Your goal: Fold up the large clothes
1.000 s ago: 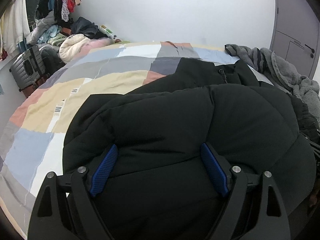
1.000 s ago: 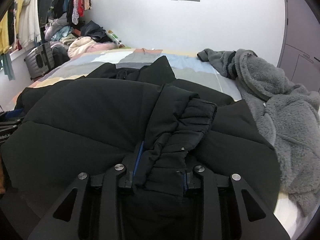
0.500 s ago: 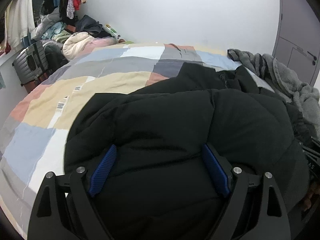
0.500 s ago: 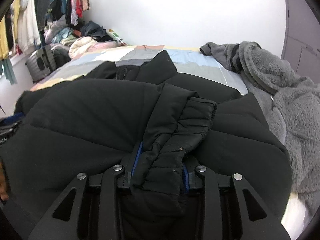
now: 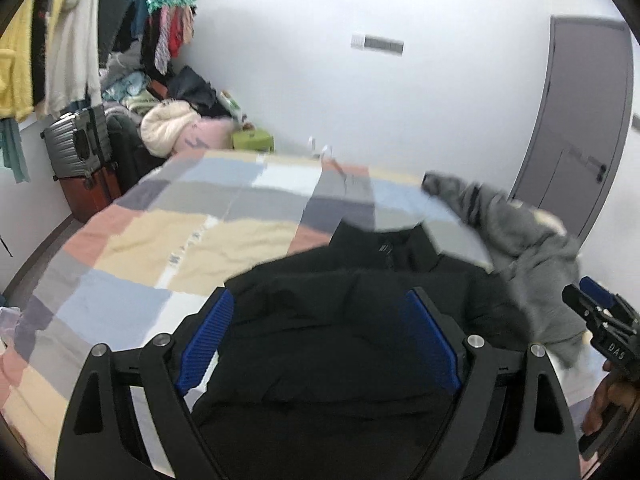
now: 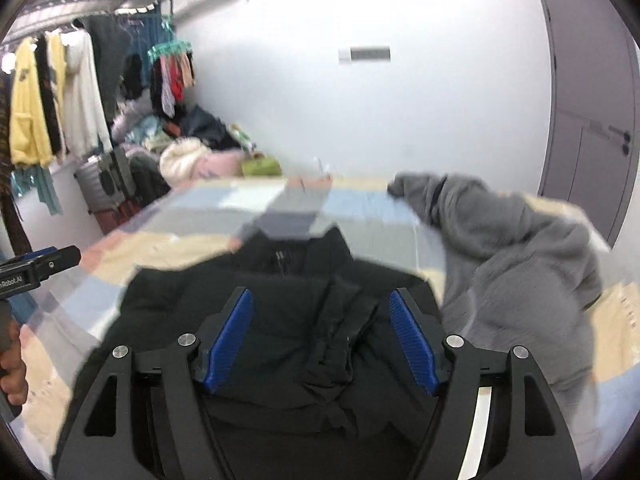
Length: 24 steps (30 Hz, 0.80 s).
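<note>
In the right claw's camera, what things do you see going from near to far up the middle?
Right claw → black jacket → patchwork bedspread → green bag → white wall

I am in a home bedroom: a bed [image 5: 168, 248] with a patchwork cover fills the room, clothes hang on a rail [image 6: 52, 104] by the wall, suitcases [image 5: 76, 148] stand below them, and a grey door [image 5: 580, 120] is closed.
</note>
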### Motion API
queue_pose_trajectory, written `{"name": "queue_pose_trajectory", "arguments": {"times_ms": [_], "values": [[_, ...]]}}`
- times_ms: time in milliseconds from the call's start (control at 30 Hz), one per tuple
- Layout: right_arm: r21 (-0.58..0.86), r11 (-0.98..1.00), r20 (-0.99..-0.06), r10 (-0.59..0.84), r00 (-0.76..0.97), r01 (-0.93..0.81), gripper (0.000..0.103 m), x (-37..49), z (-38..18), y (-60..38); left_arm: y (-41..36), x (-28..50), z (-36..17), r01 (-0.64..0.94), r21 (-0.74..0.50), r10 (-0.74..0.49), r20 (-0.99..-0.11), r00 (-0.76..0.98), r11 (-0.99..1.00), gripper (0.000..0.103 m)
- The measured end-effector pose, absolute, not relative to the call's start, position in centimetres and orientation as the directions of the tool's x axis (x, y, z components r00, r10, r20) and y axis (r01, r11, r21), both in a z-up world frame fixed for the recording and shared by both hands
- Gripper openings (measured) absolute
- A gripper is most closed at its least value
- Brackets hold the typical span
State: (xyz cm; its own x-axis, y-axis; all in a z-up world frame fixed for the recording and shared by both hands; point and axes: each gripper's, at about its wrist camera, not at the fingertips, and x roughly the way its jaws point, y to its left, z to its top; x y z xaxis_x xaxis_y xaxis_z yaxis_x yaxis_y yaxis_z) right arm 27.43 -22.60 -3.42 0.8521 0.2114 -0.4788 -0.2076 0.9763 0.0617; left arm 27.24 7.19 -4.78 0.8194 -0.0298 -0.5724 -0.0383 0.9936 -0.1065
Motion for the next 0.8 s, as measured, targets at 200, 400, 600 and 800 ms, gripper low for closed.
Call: {"name": "queue_pose_trajectory", "arguments": {"times_ms": [200,400,600,800], "values": [[0.012,0.976,-0.392,0.203,0.897,-0.216,0.07,20.6,3.8,-22.8,7.1,19.4,3.4,-0.004,-0.115,-0.055,-0.504,0.862,0.993,0.088],[0.001,0.977,-0.322,0.202,0.925,-0.213,0.07,13.3,9.3,-23.9,9.0,11.3,8.3,-0.006,-0.128,-0.052,-0.443,0.895,0.992,0.088],[-0.007,0.978,-0.358,0.193,0.914,-0.21,0.07,8.6,10.3,-26.3,12.5,5.7,8.9,-0.007,-0.13,-0.055,-0.467,0.883,0.991,0.088],[0.016,0.978,-0.416,0.198,0.888,-0.21,0.07,6.7,8.8,-30.3,18.4,4.3,7.5,-0.044,-0.178,-0.058,-0.53,0.846,0.983,0.088]]}}
